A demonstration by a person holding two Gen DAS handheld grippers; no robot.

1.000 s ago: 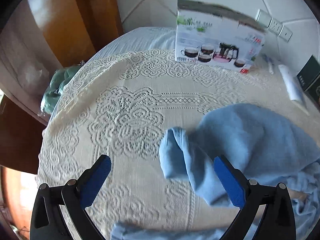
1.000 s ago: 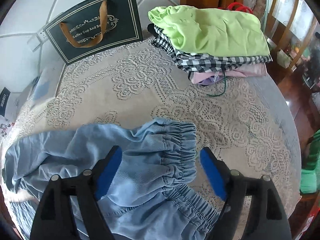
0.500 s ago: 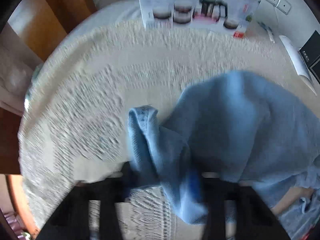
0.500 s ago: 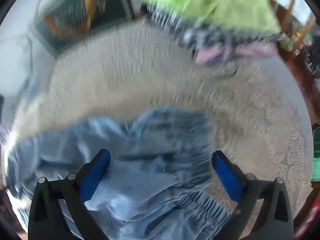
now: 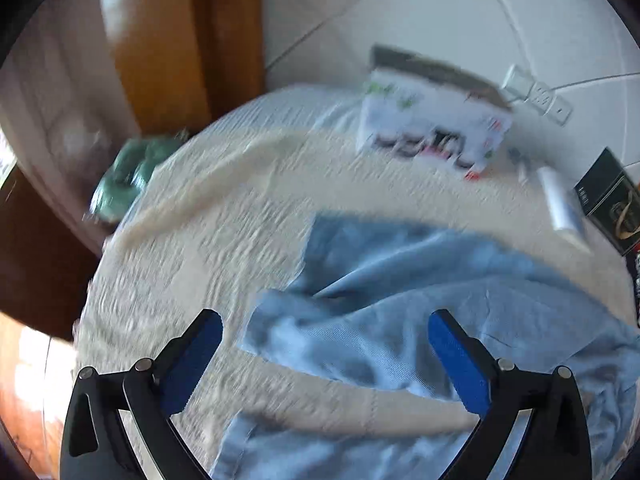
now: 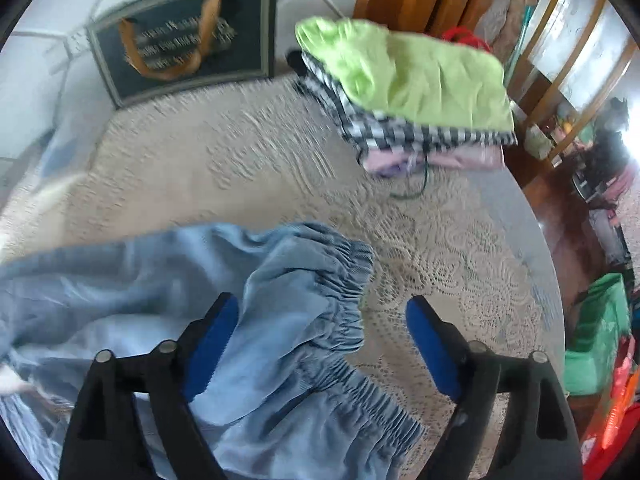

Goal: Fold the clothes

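Blue trousers (image 5: 420,304) lying rumpled on the lace-covered desk (image 5: 224,240), elastic waistband (image 6: 344,280) at 12 o'clock of the right tongs (image 6: 320,340), a cuff between the left tongs (image 5: 324,352), both tongs spread wide and holding nothing; folded clothes stack (image 6: 408,96) at 1 o'clock.

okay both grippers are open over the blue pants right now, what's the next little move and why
Probably close the right gripper on the elastic waistband. The blue pants lie rumpled and unfolded on the lace tablecloth, both grippers are open and hold nothing, and the waistband edge already sits between the right fingers. The left gripper could then pinch the leg end.
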